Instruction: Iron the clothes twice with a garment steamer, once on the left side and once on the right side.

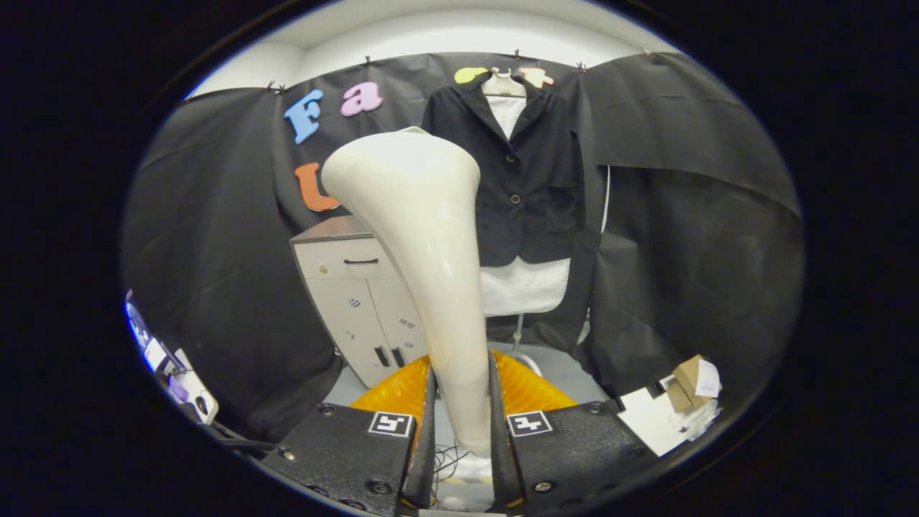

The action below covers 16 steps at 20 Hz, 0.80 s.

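A cream-white garment steamer [423,244] stands upright between my fingers, its narrow handle pressed from both sides and its wide head rising above them. My gripper [463,424] is shut on that handle. Beyond the steamer head hangs a dark buttoned jacket [528,179] over a white shirt [524,283] on a mannequin stand against the black cloth wall. The steamer head sits to the left of the jacket and apart from it, hiding part of the jacket's left sleeve.
A pale grey cabinet [359,294] with a drawer and doors stands left of the garment, behind the steamer. Small cardboard boxes and white paper [689,391] lie on the floor at the right. Some equipment [172,373] sits at the far left.
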Motion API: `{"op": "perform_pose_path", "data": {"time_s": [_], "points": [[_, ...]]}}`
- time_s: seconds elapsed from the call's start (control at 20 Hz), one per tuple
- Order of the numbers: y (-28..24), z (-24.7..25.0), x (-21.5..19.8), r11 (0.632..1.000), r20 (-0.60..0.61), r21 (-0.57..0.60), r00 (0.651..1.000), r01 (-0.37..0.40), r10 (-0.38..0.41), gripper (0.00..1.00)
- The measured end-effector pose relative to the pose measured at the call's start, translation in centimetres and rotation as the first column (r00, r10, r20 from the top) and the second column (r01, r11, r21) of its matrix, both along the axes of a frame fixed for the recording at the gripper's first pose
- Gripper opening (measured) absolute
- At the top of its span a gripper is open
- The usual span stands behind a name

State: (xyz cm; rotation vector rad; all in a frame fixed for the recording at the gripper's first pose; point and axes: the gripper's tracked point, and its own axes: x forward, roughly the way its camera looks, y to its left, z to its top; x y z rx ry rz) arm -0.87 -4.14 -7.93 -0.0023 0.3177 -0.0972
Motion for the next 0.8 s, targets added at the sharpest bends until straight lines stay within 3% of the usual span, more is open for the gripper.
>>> {"op": "perform_pose_path", "data": {"time_s": [0.8], "points": [[1.0, -0.8, 0.0, 1.000, -0.025, -0.005, 0.999, -0.029, 0.029, 0.35]]}}
